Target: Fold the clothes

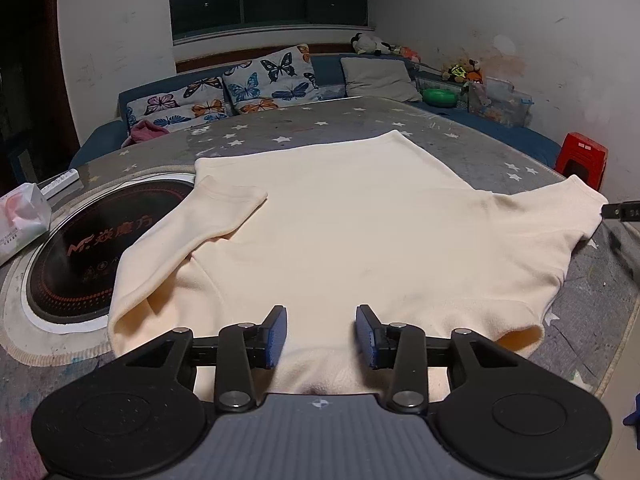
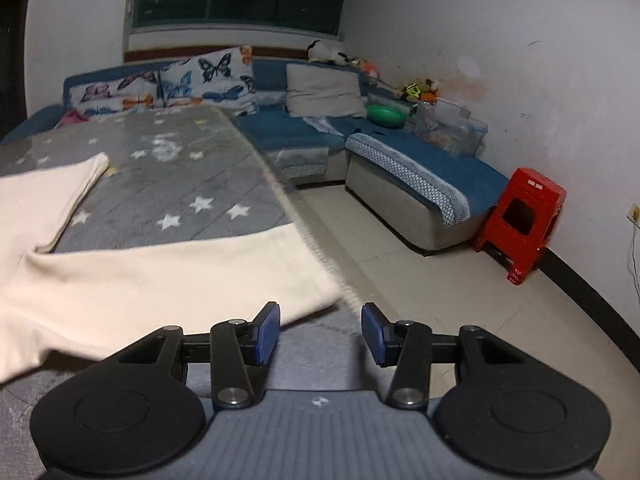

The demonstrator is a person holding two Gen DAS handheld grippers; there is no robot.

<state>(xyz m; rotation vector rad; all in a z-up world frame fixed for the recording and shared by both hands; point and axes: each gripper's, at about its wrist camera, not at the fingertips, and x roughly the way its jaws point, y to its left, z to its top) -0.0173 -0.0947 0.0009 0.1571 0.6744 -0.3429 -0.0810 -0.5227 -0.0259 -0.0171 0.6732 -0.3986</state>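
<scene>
Left tongs gape, empty, over the cream shirt; right tongs released beside its sleeve.

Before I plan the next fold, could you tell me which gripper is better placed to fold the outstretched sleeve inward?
Right, probably: the right gripper hovers open beside the outstretched sleeve; the left gripper sits over the collar.

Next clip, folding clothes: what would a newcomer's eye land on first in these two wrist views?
The cream top spread flat across the grey star-patterned table cover, one sleeve folded in over the body. Next, the black round cooktop set into the table beside that sleeve. In the right wrist view, the red stool against the white wall stands out.
</scene>
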